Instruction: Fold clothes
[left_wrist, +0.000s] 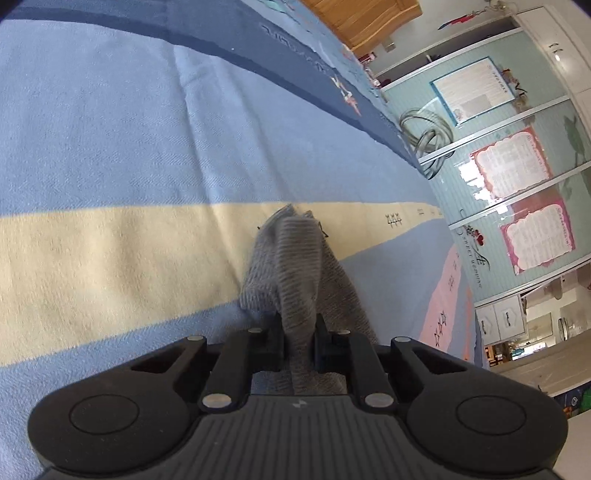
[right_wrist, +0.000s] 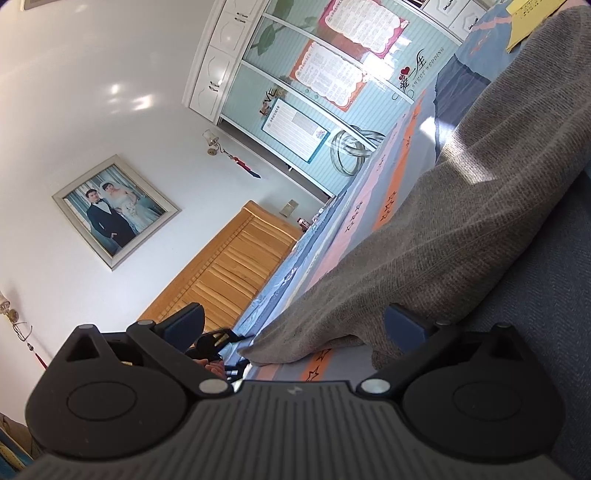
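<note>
A grey knit garment (left_wrist: 295, 266) lies on a bed covered by a striped bedspread (left_wrist: 110, 147) in blue, cream and pink. The step in hand looks like the first pick-up of a fold: 1 edge of the garment is being taken before it is lifted and carried over.

In the left wrist view, the left gripper (left_wrist: 299, 343) has its jaws closed tight on a bunched ridge of the grey fabric, which rises between them and drapes forward onto the cream stripe. The gripper tilts downward toward the bed.

In the right wrist view, the right gripper (right_wrist: 295, 325) points roughly level across the bed, rolled to one side so the room appears tilted. Its jaws stand wide open and hold nothing. The garment (right_wrist: 443, 240) spreads in front of it, with a corner lying between the 2 open jaws, apart from both.

The next move likely calls for the right jaws to close on that near corner, so both grippers can raise the edge together and keep the cloth taut.

Behind the bed are a wardrobe (right_wrist: 295, 92) with pale blue doors, a wooden headboard (right_wrist: 229, 266) and a framed photograph (right_wrist: 114, 210) on a white wall.
</note>
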